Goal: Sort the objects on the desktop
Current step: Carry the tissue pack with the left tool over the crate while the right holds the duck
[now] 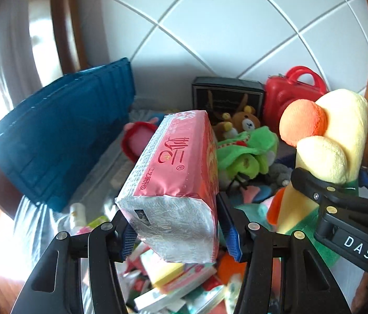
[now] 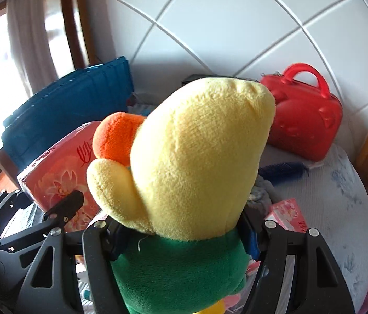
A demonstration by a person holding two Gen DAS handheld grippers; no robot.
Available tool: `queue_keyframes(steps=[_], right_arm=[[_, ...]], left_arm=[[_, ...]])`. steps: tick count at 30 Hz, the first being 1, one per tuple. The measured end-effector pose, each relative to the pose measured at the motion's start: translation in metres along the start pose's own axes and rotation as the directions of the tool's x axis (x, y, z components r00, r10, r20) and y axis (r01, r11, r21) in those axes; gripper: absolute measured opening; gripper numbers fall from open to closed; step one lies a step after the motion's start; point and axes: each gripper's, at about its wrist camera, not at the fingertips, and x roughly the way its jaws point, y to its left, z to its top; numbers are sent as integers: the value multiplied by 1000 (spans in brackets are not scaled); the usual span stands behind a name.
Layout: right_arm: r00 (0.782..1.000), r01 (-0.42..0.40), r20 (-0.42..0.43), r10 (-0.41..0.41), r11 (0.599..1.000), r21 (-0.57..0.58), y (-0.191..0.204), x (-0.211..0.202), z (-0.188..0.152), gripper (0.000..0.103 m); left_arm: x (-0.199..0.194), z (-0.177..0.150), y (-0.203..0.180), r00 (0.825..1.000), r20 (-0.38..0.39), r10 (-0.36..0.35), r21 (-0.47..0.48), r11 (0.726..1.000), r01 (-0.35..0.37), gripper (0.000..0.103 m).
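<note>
My left gripper [image 1: 178, 238] is shut on a pink tissue pack [image 1: 178, 183] and holds it raised above the cluttered table. The pack also shows in the right wrist view [image 2: 61, 175], at the left. My right gripper [image 2: 184, 238] is shut on a yellow plush toy [image 2: 197, 162] with an orange nose and green shirt, held upright and filling the view. In the left wrist view the plush toy [image 1: 338, 136] and the right gripper [image 1: 322, 198] are at the right, close beside the tissue pack.
A blue crate [image 1: 61, 133] stands at the left. A black box [image 1: 225, 96] and red handbag [image 1: 293, 96] stand against the tiled wall. A teddy bear [image 1: 244, 123], green plush [image 1: 246, 151] and small packs [image 1: 173, 280] litter the table. Another pink pack [image 2: 288, 214] lies at right.
</note>
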Motion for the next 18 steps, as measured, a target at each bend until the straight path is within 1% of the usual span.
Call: queue_keyframes(steps=[5, 9, 14, 18], right_arm=[[998, -40, 42, 42, 998, -45, 34, -19, 6, 68], [995, -36, 86, 43, 996, -76, 73, -36, 13, 68], [989, -15, 142, 26, 997, -79, 139, -49, 18, 68], [987, -5, 157, 16, 997, -73, 200, -50, 19, 68]], left_arm=[[-29, -7, 37, 998, 40, 42, -32, 999, -41, 54], [-49, -11, 79, 995, 78, 58, -58, 997, -53, 54], [-70, -19, 150, 990, 135, 52, -44, 998, -46, 55], [-78, -25, 213, 986, 159, 52, -32, 998, -48, 55]])
